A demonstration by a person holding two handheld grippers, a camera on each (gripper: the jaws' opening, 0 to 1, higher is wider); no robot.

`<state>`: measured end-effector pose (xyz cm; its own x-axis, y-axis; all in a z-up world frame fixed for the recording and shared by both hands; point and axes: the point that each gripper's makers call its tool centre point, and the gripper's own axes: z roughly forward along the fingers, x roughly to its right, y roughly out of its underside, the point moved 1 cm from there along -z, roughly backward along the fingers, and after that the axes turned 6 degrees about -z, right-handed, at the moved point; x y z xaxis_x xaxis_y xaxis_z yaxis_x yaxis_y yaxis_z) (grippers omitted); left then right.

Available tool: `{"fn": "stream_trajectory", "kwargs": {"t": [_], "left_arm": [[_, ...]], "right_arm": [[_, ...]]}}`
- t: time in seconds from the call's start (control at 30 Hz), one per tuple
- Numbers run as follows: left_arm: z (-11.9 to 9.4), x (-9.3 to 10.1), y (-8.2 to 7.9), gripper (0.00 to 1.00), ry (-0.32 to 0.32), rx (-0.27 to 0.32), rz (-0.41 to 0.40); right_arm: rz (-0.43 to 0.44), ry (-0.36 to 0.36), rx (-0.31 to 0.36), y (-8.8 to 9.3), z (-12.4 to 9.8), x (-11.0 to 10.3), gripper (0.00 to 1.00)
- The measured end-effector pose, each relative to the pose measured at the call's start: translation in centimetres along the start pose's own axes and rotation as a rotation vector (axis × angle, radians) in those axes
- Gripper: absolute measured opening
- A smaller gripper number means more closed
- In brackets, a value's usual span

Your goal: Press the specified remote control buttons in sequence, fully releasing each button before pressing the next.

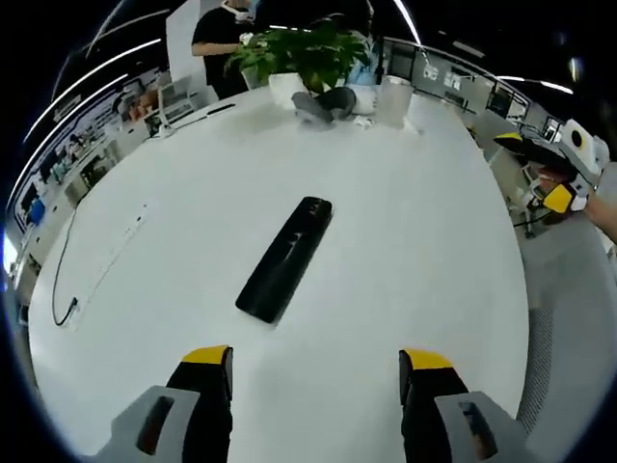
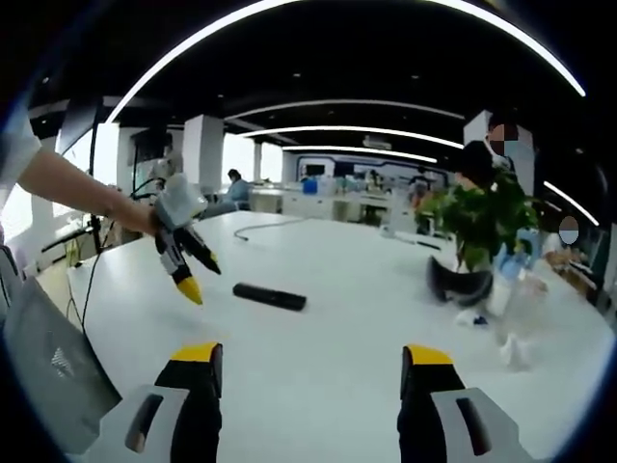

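text: none legible | remote control: black, lying on the white table, button markings too small to read | screens along the far wall: lit, content blurred | items at the table's far edge by the plant: no label readable

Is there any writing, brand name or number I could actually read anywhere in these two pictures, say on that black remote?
None can be read.
Long black remote control on the white table: its markings are too small and blurred.
Distant wall screens: too blurred.
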<state>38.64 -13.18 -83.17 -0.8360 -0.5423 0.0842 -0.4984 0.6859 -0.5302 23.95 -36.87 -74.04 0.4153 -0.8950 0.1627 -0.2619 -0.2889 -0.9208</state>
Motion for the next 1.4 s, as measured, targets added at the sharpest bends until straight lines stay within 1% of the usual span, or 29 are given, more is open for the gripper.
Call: {"fn": "stream_trajectory", "kwargs": {"t": [0.07, 0.17, 0.23, 0.27, 0.33, 0.4, 0.63, 0.73, 0.83, 1.03, 1.27, 1.4], "left_arm": [[0.1, -0.6, 0.0, 0.72, -0.006, -0.006, -0.011], [0.1, -1.0, -0.2, 0.71, -0.012, -0.009, -0.019], [0.3, -1.2, -0.2, 0.68, -0.019, -0.019, 0.004], [0.4, -1.2, -0.2, 0.68, -0.024, -0.026, 0.028], [0.8, -1.0, -0.2, 0.68, -0.022, -0.038, 0.051], [1.2, -0.8, -0.3, 0.7, -0.012, -0.046, 0.05], [2.3, -0.3, -1.6, 0.7, 0.011, -0.045, 0.065], [2.9, -0.1, -1.9, 0.7, 0.012, -0.068, 0.091], [3.3, 0.1, -2.3, 0.7, 0.02, -0.068, 0.101], [4.1, -0.3, -2.8, 0.7, 0.025, -0.071, 0.096], [4.7, -0.3, -3.3, 0.7, 0.034, -0.073, 0.097], [5.2, -0.1, -3.5, 0.7, 0.038, -0.085, 0.121]], "right_arm": [[-0.001, -0.002, -0.002, 0.0, 0.0, -0.1, 0.74], [0.002, -0.003, -0.002, 0.0, 0.0, 0.0, 0.74], [0.004, -0.003, -0.003, 0.1, 0.0, 0.0, 0.74], [0.005, -0.002, -0.003, 0.1, -0.1, 0.0, 0.74], [0.005, 0.0, -0.003, 0.1, -0.1, 0.0, 0.74], [0.005, 0.001, -0.007, 0.1, -0.1, 0.0, 0.74], [0.002, -0.008, -0.018, 0.3, 0.0, -0.1, 0.74], [0.008, -0.016, -0.011, 0.2, 0.0, -0.2, 0.73], [0.015, -0.017, -0.01, 0.3, 0.0, -0.1, 0.71], [0.017, -0.027, -0.019, 0.5, 0.1, -0.3, 0.69], [0.019, -0.03, -0.033, 0.7, 0.2, -0.3, 0.68], [0.017, -0.033, -0.039, 0.7, 0.2, -0.4, 0.67]]}}
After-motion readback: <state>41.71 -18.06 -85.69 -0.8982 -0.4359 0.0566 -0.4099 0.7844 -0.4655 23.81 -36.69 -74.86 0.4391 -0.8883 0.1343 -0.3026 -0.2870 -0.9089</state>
